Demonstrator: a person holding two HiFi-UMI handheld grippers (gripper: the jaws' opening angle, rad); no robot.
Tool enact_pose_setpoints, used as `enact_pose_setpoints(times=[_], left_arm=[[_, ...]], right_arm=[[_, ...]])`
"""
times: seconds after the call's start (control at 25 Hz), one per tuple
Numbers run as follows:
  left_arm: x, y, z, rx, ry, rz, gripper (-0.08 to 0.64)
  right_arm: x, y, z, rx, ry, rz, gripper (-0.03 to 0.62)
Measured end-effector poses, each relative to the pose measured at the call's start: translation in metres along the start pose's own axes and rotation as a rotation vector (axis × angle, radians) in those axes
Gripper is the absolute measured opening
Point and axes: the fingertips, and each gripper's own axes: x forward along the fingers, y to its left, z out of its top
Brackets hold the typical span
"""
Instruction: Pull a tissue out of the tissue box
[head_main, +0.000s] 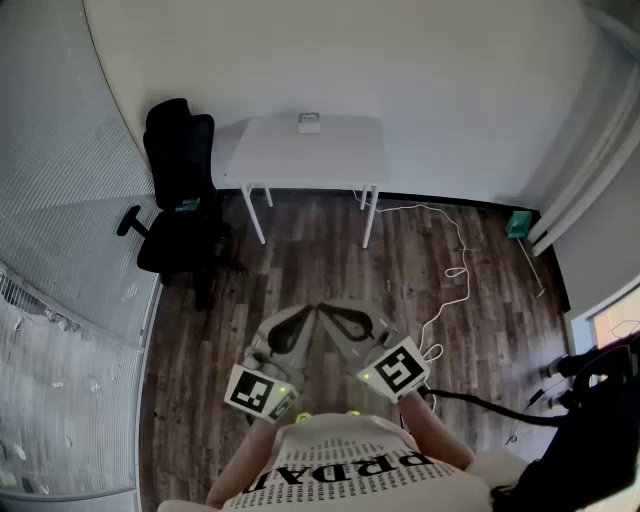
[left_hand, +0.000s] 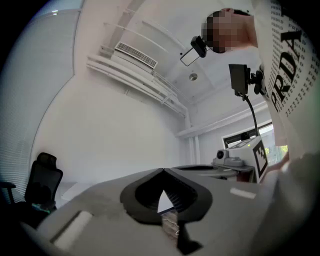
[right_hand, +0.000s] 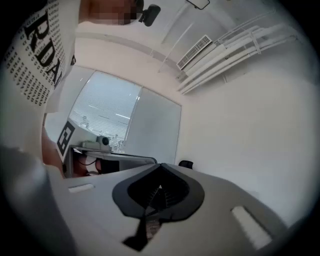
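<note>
Holding both claws in close to the chest, tips nearly touching each other at the middle of the head view. Left gripper (head_main: 306, 316): jaws narrow, tips pressed together, nothing between them in its own view. Right gripper (head_main: 333, 316): same, jaws fully closed and empty, tips meeting in its own view. Each one points roughly level, out into the room.

I see the tissue box (head_main: 309, 123) at 12 o'clock from the claws, well apart from them. It is a small white box sitting at the far edge of the white table (head_main: 300, 165), close to the wall. It is too small to tell if a tissue sticks out.

Black office chair (head_main: 180, 190) stands at 10 o'clock, just beside the table's left end. A white cable (head_main: 455, 270) trails over the wood floor (head_main: 300, 255) at 2 o'clock, running from under the table toward me. A small green thing (head_main: 518, 224) sits by the wall further right; I cannot tell what it is. My printed white shirt (head_main: 340, 465) fills 6 o'clock.
</note>
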Motion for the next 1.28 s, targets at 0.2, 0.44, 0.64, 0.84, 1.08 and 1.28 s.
enact_pose_setpoints(times=[0.2,0.44,0.64,0.84,1.08,1.28], left_arm=[[0.0,-0.004,0.006,-0.031,-0.028,0.015,-0.009],[-0.004,0.0,0.008,-0.03,-0.035,0.02,-0.009],[-0.009,-0.002,0.008,-0.022,-0.032,0.019,-0.009],[-0.02,-0.002,0.001,-0.007,-0.01,0.014,-0.009],[-0.028,-0.002,0.002,-0.025,-0.024,0.014,-0.009],[-0.04,0.006,0.001,-0.026,-0.008,0.012,-0.009]], right_arm=[[-0.002,0.002,0.001,-0.001,-0.004,-0.002,0.006],[0.003,0.006,0.001,-0.017,0.0,-0.011,0.006],[0.001,0.01,0.005,-0.007,-0.017,-0.017,0.006],[0.002,0.019,0.004,-0.007,-0.014,-0.01,0.006],[0.004,0.029,0.001,0.008,-0.01,-0.008,0.006],[0.013,0.038,0.001,0.009,0.004,-0.005,0.006]])
